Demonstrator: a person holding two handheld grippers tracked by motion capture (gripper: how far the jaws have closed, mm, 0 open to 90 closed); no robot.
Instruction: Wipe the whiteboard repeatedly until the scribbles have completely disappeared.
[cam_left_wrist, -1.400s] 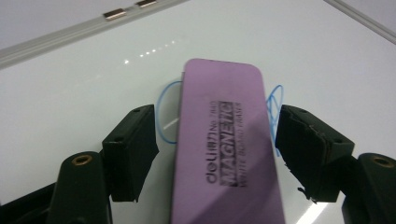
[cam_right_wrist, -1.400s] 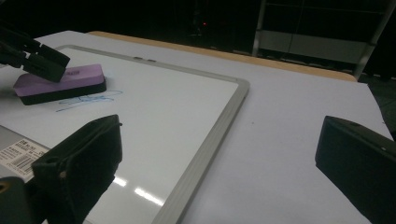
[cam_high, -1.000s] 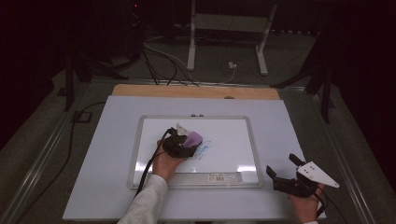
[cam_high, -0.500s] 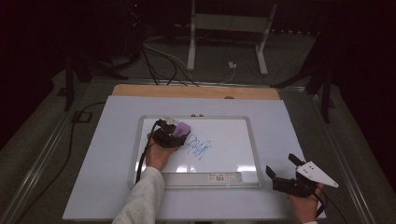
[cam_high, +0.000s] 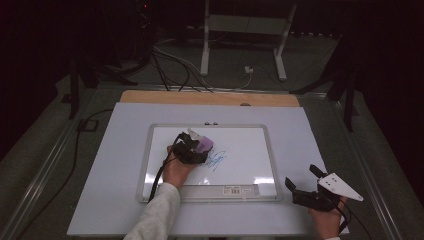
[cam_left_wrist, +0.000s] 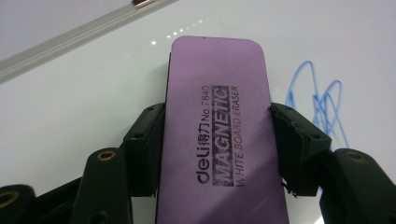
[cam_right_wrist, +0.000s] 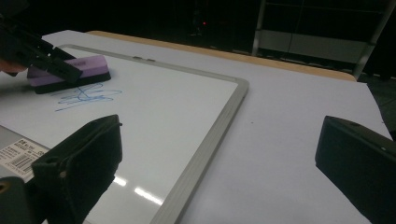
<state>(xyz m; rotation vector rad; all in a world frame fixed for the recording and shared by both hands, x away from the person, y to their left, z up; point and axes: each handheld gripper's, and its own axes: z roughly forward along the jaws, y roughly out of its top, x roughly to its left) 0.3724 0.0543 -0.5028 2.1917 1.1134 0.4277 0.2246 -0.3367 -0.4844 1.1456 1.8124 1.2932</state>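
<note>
Wiping is under way on the whiteboard (cam_high: 260, 150), which lies flat at the centre of the high view. Compared with a second ago, the left gripper (cam_high: 192, 147) has swung across the board: it sat just left of the blue scribble (cam_high: 217, 160), slid toward the upper left half a second ago, and now sits beside the scribble again, a little higher in the frame. The scribble looks much the same through all three pictures, so the strokes seem to have skirted its edge rather than crossed it; most of the ink remains to be cleared.

The purple eraser (cam_left_wrist: 219, 135) is clamped between the left gripper's black jaws, which press on its long sides in the left gripper view. Its printed face reads "MAGNETIC WHITE BOARD ERASER", and its felt side lies down on the white surface. The scribble lies at the right of that view, just beside the eraser and one jaw.

The left forearm enters from the bottom centre of the high view, angled toward the upper right, with the hand (cam_high: 176, 170) low over the board.

The right gripper (cam_high: 306, 186) rests at the lower right of the high view, off the board on the pale table (cam_high: 110, 150), its jaws spread wide with nothing between them. It has not shifted.
</note>
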